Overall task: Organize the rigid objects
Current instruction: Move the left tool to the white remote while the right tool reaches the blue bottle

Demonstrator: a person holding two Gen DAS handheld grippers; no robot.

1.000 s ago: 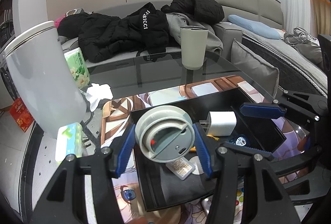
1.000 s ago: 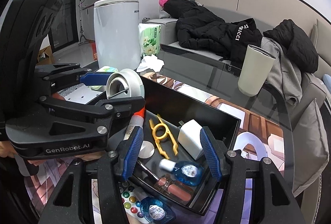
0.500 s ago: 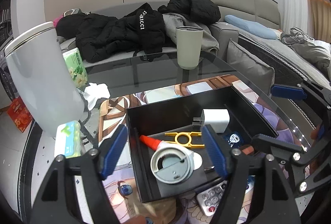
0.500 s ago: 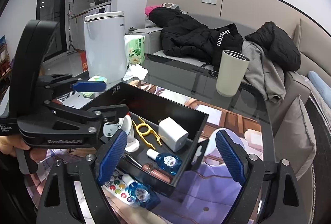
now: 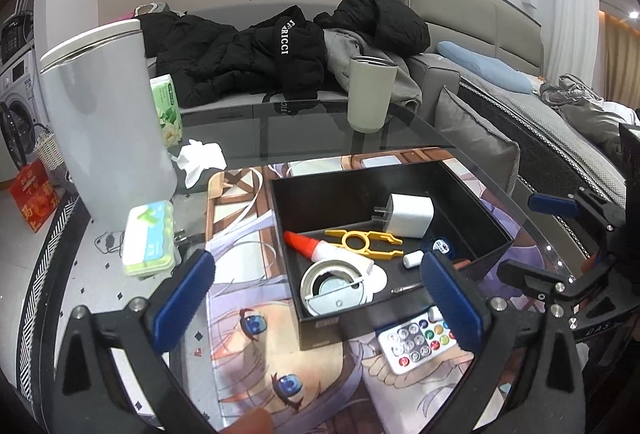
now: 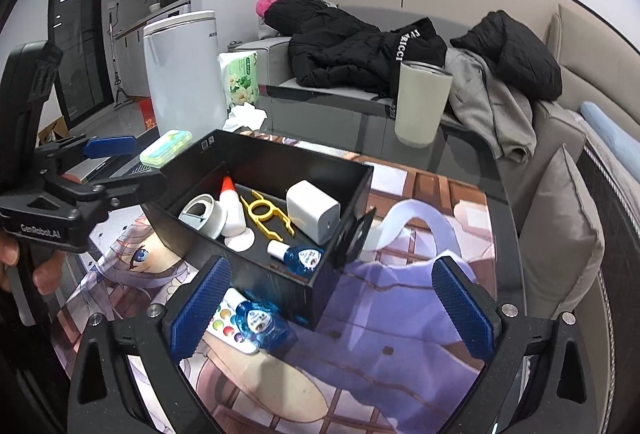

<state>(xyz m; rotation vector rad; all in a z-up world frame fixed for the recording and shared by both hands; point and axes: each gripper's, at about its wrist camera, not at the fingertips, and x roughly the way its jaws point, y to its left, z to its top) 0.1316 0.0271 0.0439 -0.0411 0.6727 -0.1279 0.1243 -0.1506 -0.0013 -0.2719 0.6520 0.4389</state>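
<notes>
- Left wrist view, nearest: the left gripper (image 5: pixel 316 294) hangs with its blue pads spread wide, holding nothing, above the printed mat (image 5: pixel 256 362) on the glass table (image 5: pixel 320 137).
- Just beyond it, at about 5 o'clock from the black box (image 5: pixel 476 209), a small remote (image 5: pixel 416 340) with coloured buttons lies on the mat, touching the box's near wall.
- Inside the box, nearest corner first: a grey round lid (image 5: pixel 336 288), a white glue bottle with a red cap (image 5: pixel 316 248) just behind it, yellow plastic tweezers (image 5: pixel 364 244) at its 2 o'clock, and a white charger plug (image 5: pixel 408 213) farther back.
- Right wrist view: the right gripper (image 6: pixel 332 310) is also spread wide and empty, low over the mat at the box's near corner.
- A blue bottle (image 6: pixel 260 324) lies outside the box beside that gripper's left pad; a second blue bottle (image 6: pixel 300 258) lies inside, near the plug.
- At 10 o'clock of the box sits a green case (image 5: pixel 150 238), with a white bin (image 5: pixel 104 129) behind it.
- Farther off, at 12 o'clock, a beige cup (image 5: pixel 370 93) stands upright on the glass.
- Farthest, black jackets (image 5: pixel 248 53) are heaped on the sofa.
</notes>
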